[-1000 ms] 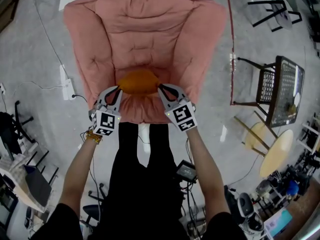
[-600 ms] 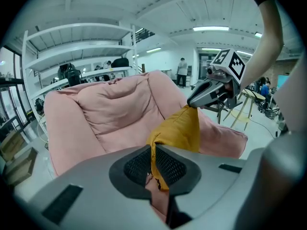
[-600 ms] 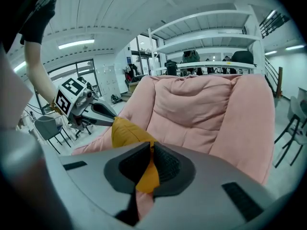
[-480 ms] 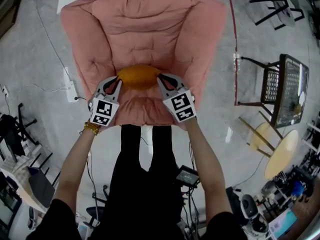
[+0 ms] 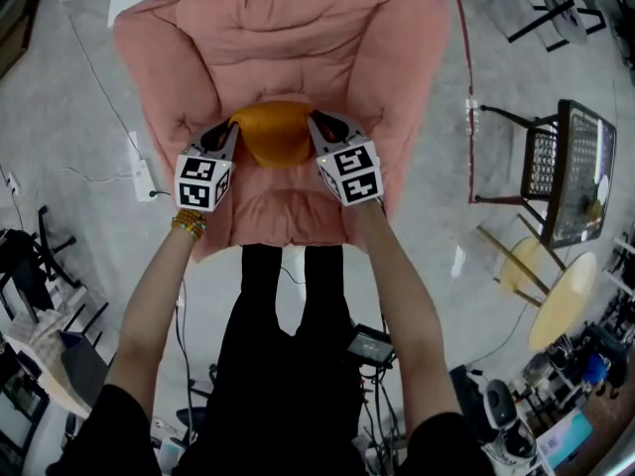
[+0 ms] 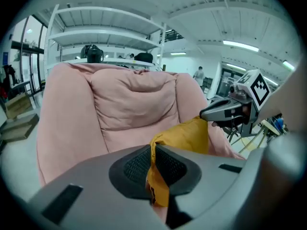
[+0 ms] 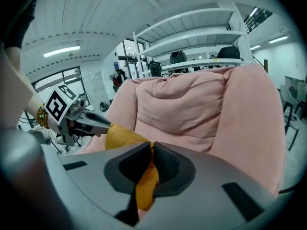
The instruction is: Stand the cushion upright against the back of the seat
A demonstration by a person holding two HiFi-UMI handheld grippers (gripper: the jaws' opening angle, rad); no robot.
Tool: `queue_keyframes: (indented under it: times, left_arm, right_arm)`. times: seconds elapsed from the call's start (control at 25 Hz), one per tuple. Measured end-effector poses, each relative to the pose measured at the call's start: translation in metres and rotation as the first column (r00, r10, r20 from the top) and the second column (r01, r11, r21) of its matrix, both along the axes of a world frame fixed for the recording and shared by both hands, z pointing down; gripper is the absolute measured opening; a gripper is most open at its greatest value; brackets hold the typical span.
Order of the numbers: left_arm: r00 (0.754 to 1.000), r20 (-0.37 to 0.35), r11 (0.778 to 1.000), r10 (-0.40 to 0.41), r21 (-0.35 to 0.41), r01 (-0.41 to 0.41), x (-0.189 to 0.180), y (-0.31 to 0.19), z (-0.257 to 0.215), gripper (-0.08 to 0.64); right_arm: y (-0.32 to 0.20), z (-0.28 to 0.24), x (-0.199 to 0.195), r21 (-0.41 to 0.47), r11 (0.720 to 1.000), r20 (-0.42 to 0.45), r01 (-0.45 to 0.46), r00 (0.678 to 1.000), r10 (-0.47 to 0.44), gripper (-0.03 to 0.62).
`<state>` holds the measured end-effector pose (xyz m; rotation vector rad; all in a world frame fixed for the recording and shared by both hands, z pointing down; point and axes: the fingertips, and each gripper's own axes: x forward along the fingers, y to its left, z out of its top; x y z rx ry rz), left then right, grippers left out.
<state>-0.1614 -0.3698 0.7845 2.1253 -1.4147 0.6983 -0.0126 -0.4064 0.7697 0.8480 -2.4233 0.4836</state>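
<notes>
An orange cushion (image 5: 275, 133) hangs over the seat of a pink padded armchair (image 5: 283, 38), in front of its backrest. My left gripper (image 5: 234, 127) is shut on the cushion's left corner (image 6: 156, 176). The cushion's right corner (image 7: 145, 183) is pinched by my right gripper (image 5: 312, 122). In the left gripper view the cushion (image 6: 184, 135) bulges toward the right gripper (image 6: 225, 113); in the right gripper view it (image 7: 120, 135) runs toward the left gripper (image 7: 88, 123). The backrest (image 6: 132, 102) (image 7: 180, 109) rises just behind the cushion.
The armchair's arms (image 5: 159, 107) (image 5: 402, 97) flank the seat. A power strip and cable (image 5: 139, 172) lie on the floor at the left. A dark mesh table (image 5: 566, 172) and round wooden stools (image 5: 551, 300) stand at the right. White shelving (image 6: 103, 32) stands behind the chair.
Both grippers have carried the cushion away from the seat's front edge, deeper toward the backrest. The cushion now shows more of its face and looks taller.
</notes>
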Motion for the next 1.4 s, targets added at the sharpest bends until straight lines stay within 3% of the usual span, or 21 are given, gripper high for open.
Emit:
queue_keyframes:
  times: [0.52,1.0,1.4]
  left_arm:
    - [0.985,-0.125,0.991,-0.117,-0.084,0.107,-0.013,-0.063,0.000,0.035]
    - [0.964,-0.181,0.976,-0.194,-0.134,0.171,-0.033,-0.110,0.022,0.037]
    - [0.974,-0.155,0.980,-0.164,-0.142,0.142,-0.041,-0.125,0.032,0.037]
  right_arm:
    - [-0.063,-0.001,-0.013,-0.081,0.992,0.020,-0.094,0.995,0.096,0.034]
    - [-0.114,0.018,-0.030,-0.116,0.982,0.011,-0.151,0.988,0.153,0.034]
    - [-0.130,0.030,-0.038,-0.163,0.966,0.014,-0.203,0.978,0.208,0.035]
